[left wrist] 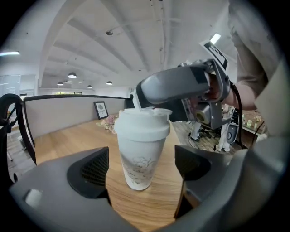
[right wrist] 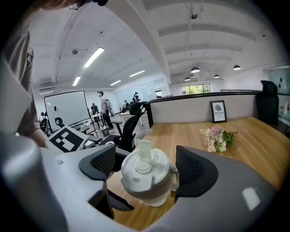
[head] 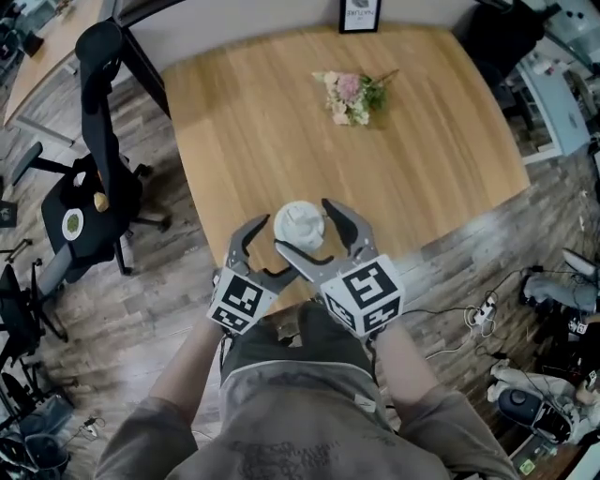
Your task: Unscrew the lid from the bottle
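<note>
A white bottle with a white flip-spout lid stands upright on the wooden table, near its front edge. My left gripper is open around the bottle's lower body, with a gap showing on each side between pad and wall. My right gripper comes from above and brackets the lid. Its jaws stand apart in the right gripper view: the left pad is clear of the lid, the right pad sits very close to its edge. The bottle's lower half is hidden in the head view.
A small bunch of flowers lies at the table's far side, with a framed picture behind it. A black office chair stands left of the table. Cables and gear lie on the floor at the right.
</note>
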The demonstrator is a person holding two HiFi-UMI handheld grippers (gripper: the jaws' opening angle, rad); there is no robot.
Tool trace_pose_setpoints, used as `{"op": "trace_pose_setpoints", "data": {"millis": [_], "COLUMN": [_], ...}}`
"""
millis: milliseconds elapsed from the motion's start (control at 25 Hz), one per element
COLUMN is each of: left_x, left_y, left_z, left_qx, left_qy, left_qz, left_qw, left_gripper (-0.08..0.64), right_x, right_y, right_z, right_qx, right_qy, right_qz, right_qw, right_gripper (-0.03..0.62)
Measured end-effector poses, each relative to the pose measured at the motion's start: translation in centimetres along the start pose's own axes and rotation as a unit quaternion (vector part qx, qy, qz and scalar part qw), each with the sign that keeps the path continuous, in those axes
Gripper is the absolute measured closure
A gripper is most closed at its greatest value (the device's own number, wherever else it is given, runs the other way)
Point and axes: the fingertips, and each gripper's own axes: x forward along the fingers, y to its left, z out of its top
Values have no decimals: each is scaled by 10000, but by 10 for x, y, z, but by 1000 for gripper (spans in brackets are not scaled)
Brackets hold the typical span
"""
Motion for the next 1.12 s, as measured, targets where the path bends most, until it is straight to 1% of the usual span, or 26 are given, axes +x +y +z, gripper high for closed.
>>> {"op": "trace_pose_setpoints", "data": {"millis": [160,240,280,360,560,680,760,840,880,960,1040,1120], "left_x": [16,22,24,26,27,28,29,28,28,26,23,21], "left_y": [1,3,4,4,4,4,2,1,0,-1,0,2], "left_z": [-5,-5,-5,-5,-4,-3,-4,-4,-4,-5,-5,-6], "left_qx": [54,31,40,72,41,51,74,111,135,205,295,368], "left_qy": [-6,-46,-71,-116,-212,-260,-264,-266,-273,-287,-280,-265], "left_qz": [82,115,132,150,167,124,58,-49,-124,-309,-517,-707], "left_qw": [10000,9999,9999,9998,9996,9996,9996,9996,9995,9989,9978,9965], "left_gripper": [116,145,170,186,193,195,195,198,200,205,213,220], "right_x": [12,18,22,27,27,27,24,22,21,17,14,13], "right_y": [2,4,4,5,2,4,7,11,13,19,24,27], "right_z": [0,-3,-5,-10,-12,-10,-10,-11,-11,-10,-8,-7], "right_qx": [-295,-446,-539,-723,-849,-903,-1062,-1359,-1542,-1876,-2133,-2368], "right_qy": [42,127,185,285,233,163,101,16,-36,-130,-230,-282], "right_qz": [196,293,322,332,439,679,1011,1494,1785,2413,3010,3462], "right_qw": [9994,9985,9979,9964,9951,9935,9891,9794,9718,9521,9292,9073], "right_gripper": [184,184,184,186,186,189,190,190,190,190,190,190]}}
